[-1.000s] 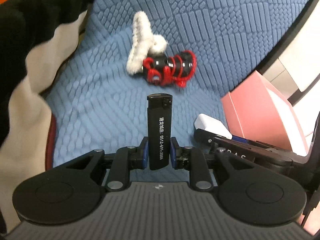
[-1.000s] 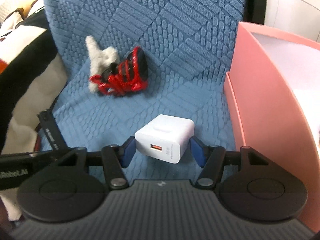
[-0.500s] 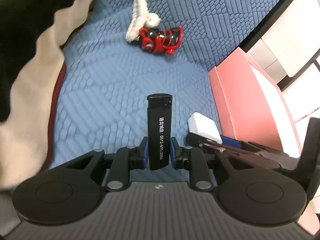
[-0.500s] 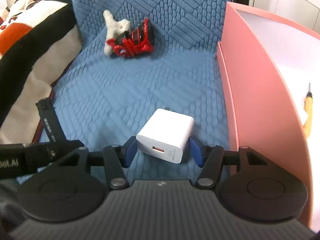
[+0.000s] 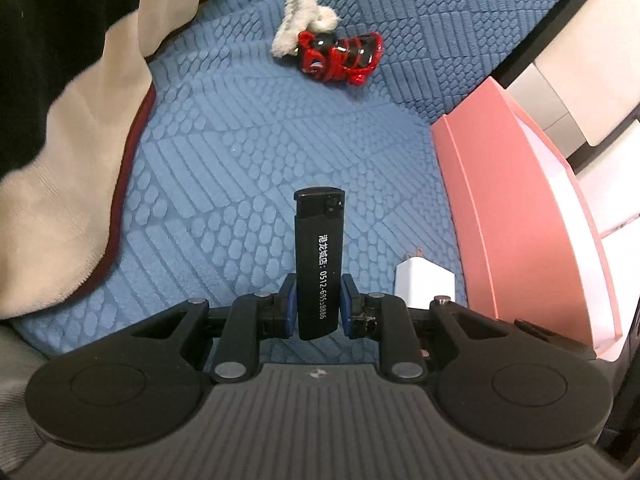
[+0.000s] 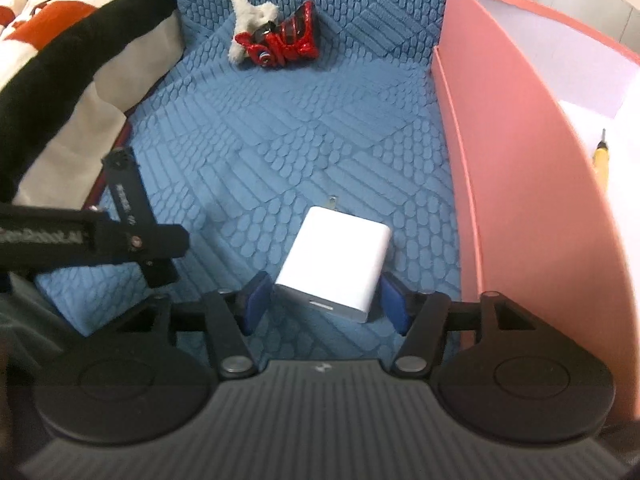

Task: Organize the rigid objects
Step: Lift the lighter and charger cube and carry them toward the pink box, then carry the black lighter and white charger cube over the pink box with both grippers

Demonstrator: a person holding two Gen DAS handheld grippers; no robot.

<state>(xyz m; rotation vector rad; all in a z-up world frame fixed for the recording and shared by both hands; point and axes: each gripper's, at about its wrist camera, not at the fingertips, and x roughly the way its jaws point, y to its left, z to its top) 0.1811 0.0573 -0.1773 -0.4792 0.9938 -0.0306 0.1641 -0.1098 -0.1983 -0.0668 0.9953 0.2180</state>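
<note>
**Both tongs have drifted toward the pink box, and my right grip is loosening**

Since a second ago both hands have carried across the blue quilted cover (image 6: 304, 128) toward the pink box (image 6: 516, 168); its wall now fills far more of the right view, and a yellow screwdriver (image 6: 599, 162) shows inside it. My left gripper (image 5: 319, 306) is clamped on the black lighter (image 5: 319, 256), which stands upright between the pads, left of the box. My right gripper (image 6: 326, 300) is opening: the white charger (image 6: 336, 258) sits between the jaws, just beside the box wall, with a gap at each pad. I judge it has been let go short of the box. The red-and-black toy (image 6: 280, 42) lies well away from the box, still untouched.
</note>
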